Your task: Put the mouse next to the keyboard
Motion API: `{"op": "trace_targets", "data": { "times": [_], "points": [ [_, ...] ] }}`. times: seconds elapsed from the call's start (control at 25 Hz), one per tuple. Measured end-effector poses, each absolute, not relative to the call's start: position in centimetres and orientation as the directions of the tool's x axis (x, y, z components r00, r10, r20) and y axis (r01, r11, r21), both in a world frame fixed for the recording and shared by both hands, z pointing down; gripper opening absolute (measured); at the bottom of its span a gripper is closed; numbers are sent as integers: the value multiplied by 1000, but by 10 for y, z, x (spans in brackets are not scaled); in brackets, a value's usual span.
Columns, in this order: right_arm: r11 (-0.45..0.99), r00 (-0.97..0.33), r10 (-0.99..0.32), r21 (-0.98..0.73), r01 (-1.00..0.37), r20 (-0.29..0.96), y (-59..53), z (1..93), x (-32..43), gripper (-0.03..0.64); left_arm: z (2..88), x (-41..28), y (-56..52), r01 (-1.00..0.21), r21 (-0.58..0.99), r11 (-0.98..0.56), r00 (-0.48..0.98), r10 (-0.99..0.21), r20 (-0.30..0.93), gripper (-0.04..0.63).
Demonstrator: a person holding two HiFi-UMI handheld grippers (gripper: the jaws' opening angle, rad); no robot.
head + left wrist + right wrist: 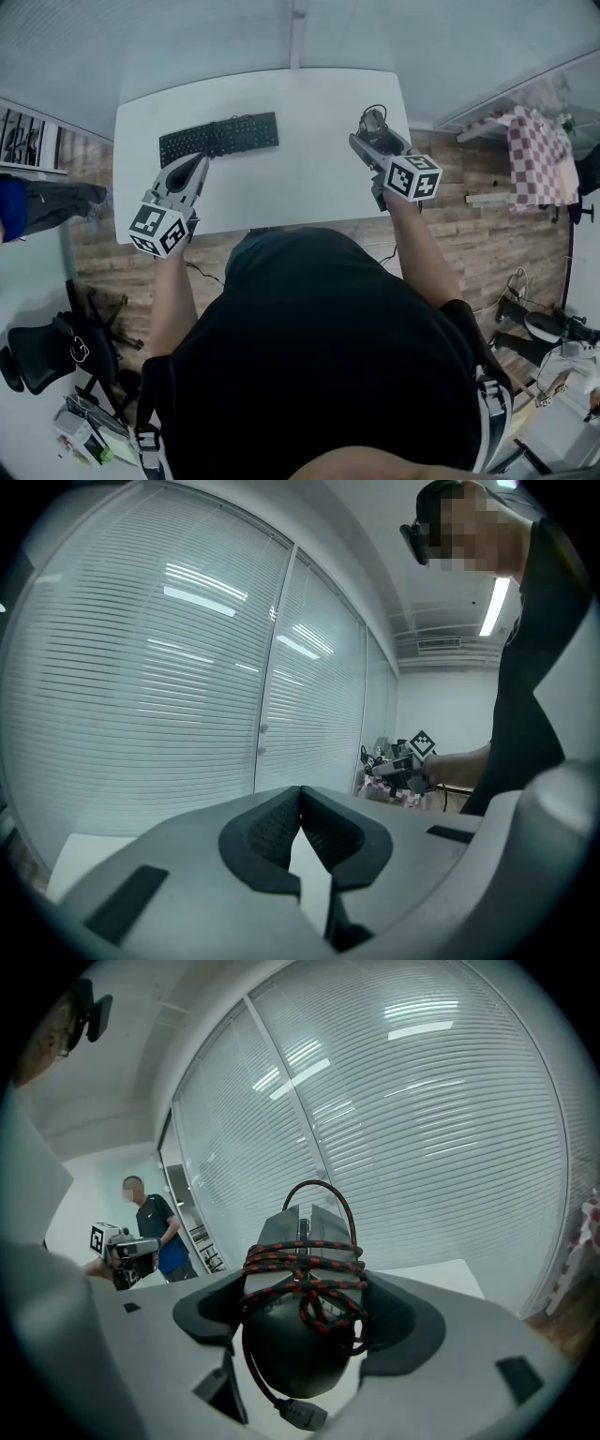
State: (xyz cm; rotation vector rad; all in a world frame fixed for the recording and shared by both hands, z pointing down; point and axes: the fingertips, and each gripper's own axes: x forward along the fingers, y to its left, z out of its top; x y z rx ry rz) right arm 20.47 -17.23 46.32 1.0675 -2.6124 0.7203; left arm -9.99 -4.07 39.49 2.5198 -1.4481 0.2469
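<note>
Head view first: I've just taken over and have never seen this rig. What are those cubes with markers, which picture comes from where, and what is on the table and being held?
There is no robot arm here. A person holds a gripper in each hand, and the marker cubes are part of those grippers. The head view comes from a camera on the person's head, looking down at a white table with a black keyboard on it. The other two pictures come from a camera riding on each gripper, looking along its fingers. The left gripper has its fingers closed on nothing. The right gripper grips a dark mouse with its red-and-black cable wound around it, near the table's right edge and well apart from the keyboard.
</note>
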Motion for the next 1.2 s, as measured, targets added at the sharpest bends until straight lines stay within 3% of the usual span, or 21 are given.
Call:
{"op": "trace_targets", "data": {
  "times": [1.2],
  "points": [
    [597,-704,-580,-373,-710,410,-216,483,145,390,409,-160,-91,-860,131,-494,510,-816,272,23]
  ]
}}
